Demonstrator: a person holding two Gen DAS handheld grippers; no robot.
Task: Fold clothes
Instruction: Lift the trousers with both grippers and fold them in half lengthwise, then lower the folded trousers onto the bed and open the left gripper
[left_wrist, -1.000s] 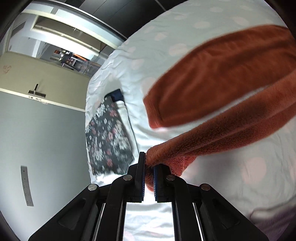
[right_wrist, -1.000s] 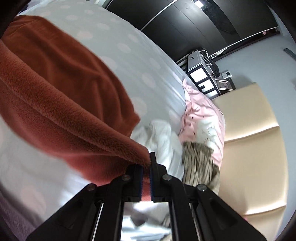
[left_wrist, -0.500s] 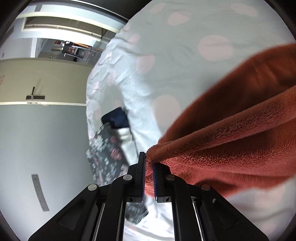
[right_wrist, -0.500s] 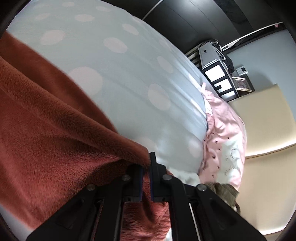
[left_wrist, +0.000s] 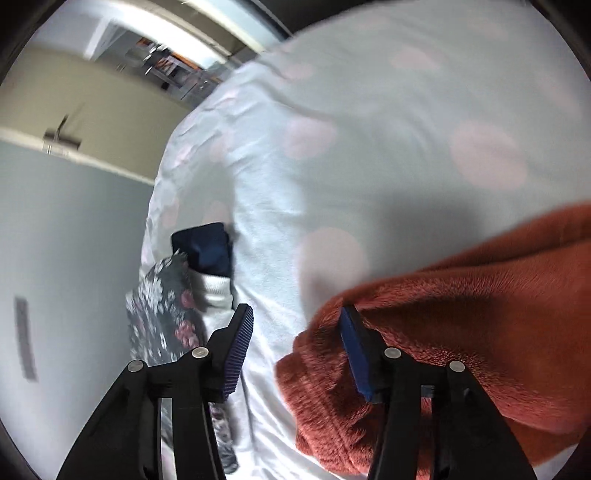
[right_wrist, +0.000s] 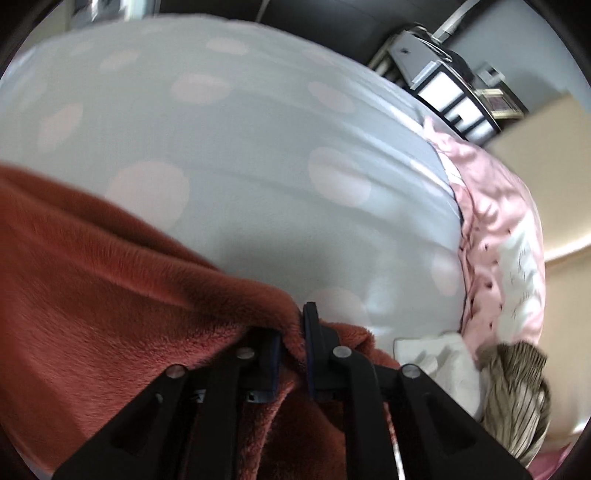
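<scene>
A rust-red fleece garment (left_wrist: 461, 332) lies on the polka-dot bed sheet (left_wrist: 369, 129). My left gripper (left_wrist: 295, 325) is open, its jaws spread wide; the garment's corner rests against the right finger (left_wrist: 354, 350) and is not pinched. In the right wrist view the same fleece (right_wrist: 110, 277) fills the lower left, and my right gripper (right_wrist: 293, 328) is shut on its edge, low over the sheet (right_wrist: 258, 129).
A pile of folded clothes lies at the bed's left edge: a dark floral piece (left_wrist: 162, 314), a navy piece (left_wrist: 203, 247) and a white one. A pink garment (right_wrist: 498, 229), a white cloth (right_wrist: 436, 354) and a striped garment (right_wrist: 517, 387) lie by the beige headboard (right_wrist: 554, 166).
The fleece came down from hanging in the air onto the sheet. My left gripper opened and let go of its corner. The right gripper stayed shut on the fleece.
</scene>
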